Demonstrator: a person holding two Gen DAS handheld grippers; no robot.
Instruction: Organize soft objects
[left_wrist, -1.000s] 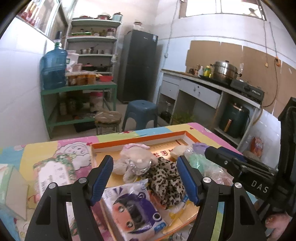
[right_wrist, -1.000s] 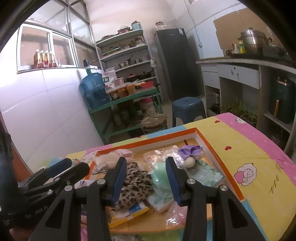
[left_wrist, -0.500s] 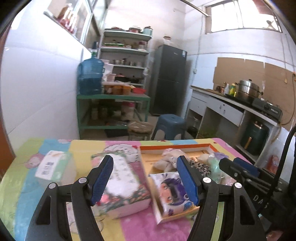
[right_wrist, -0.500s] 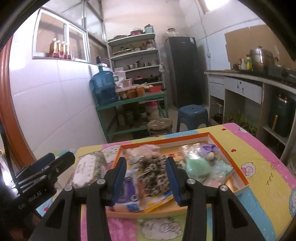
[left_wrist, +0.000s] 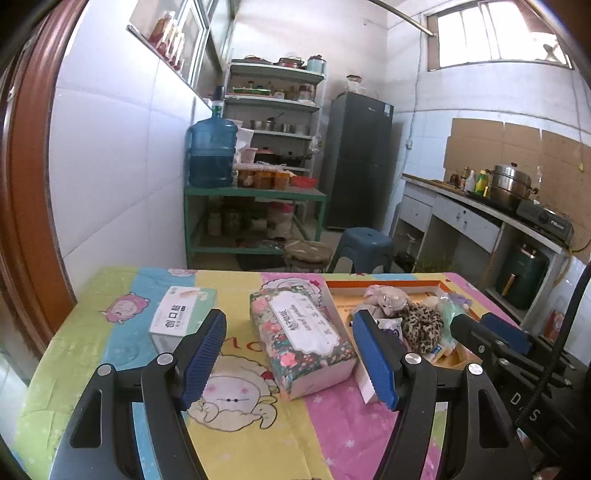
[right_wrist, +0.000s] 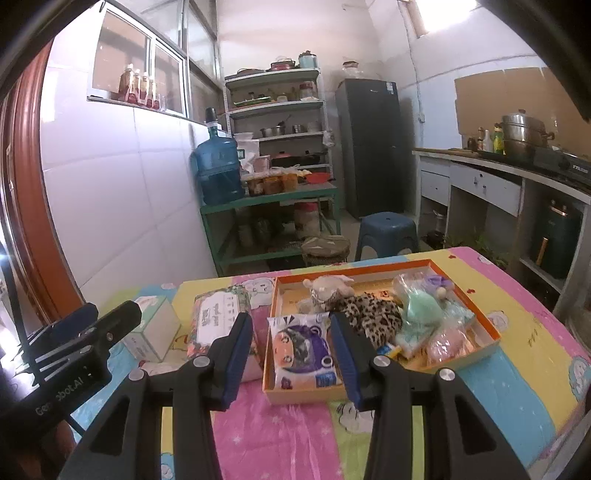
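An orange-rimmed box (right_wrist: 491, 334) on the cartoon-print table holds soft things: a purple cartoon-face pack (right_wrist: 301, 345), a leopard-print cloth (right_wrist: 373, 314), a beige plush toy (right_wrist: 327, 288), a mint-green bagged item (right_wrist: 421, 308) and a pink bagged item (right_wrist: 448, 341). A floral tissue pack (left_wrist: 303, 332) lies left of the box, and a white-green tissue box (left_wrist: 183, 314) lies further left. My left gripper (left_wrist: 290, 360) is open and empty, above the table before the floral pack. My right gripper (right_wrist: 291, 358) is open and empty, in front of the box's near left corner.
The table's near edge is below both grippers. Beyond the table stand a blue stool (right_wrist: 388, 230), a round woven stool (right_wrist: 325, 249), a green shelf with a water jug (right_wrist: 219, 170), a dark fridge (right_wrist: 373, 147) and a counter with a pot (right_wrist: 524, 136) at right.
Both grippers have pulled back and up from the box, so more of the table shows. The left gripper has swung left, from over the box to facing the floral tissue pack.
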